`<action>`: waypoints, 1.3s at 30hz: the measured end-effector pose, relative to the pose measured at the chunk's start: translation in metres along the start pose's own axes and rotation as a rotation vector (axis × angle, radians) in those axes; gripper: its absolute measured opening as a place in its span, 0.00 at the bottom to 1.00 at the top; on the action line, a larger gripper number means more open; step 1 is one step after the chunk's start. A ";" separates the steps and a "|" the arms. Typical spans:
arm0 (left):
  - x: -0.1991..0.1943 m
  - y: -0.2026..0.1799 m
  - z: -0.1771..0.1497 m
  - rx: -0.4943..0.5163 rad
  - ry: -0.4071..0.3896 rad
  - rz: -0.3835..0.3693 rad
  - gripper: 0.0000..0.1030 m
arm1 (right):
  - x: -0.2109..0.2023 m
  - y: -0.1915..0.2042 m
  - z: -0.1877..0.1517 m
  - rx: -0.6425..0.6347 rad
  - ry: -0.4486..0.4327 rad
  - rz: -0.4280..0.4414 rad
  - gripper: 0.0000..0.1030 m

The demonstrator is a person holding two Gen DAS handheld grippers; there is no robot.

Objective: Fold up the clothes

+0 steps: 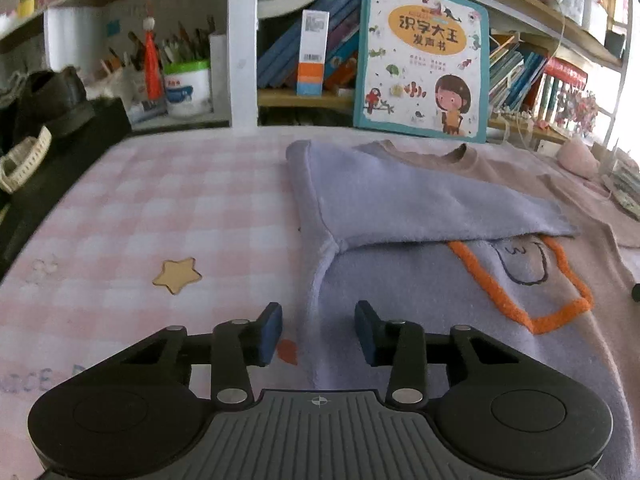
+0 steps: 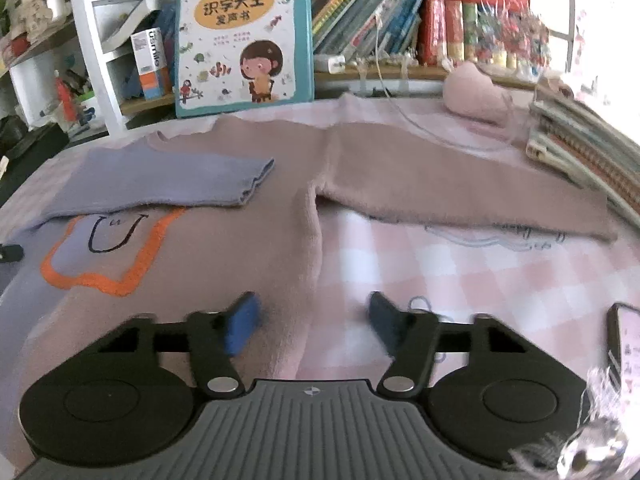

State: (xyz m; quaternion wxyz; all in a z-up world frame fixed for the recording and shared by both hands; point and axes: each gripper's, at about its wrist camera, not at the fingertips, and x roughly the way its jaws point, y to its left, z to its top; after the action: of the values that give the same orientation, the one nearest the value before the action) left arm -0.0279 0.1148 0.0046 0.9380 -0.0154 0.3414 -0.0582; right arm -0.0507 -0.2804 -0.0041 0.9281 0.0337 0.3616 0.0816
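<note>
My left claw [image 1: 319, 330] hangs open and empty over the sweater's [image 2: 224, 248] lilac side; right claw [image 2: 312, 320] gapes too. The sweater lies mid-counter, lilac sleeve [image 2: 168, 182] folded across the chest, pink sleeve [image 2: 460, 184] spread toward the counter's right edge.

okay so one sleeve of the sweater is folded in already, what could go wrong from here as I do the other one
Three likely risks:

1. The pink sleeve reaches toward the stacked notebooks and a thin white cable lies over it; lifting the sleeve could drag the cable.

2. The phone lies close beside the right gripper and could get knocked.

3. Both grippers are open, the left gripper over the sweater's edge; a shallow pinch may slip and disturb the folded lavender sleeve.
</note>
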 end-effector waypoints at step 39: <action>0.025 0.090 0.020 -0.229 -0.040 0.062 0.05 | 0.066 0.079 0.040 -0.136 -0.031 0.177 0.12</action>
State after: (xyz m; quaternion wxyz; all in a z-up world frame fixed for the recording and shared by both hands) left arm 0.0134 0.2013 -0.0022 0.9380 -0.1132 0.3275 0.0105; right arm 0.0146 -0.1914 -0.0089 0.9229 0.0040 0.3364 0.1871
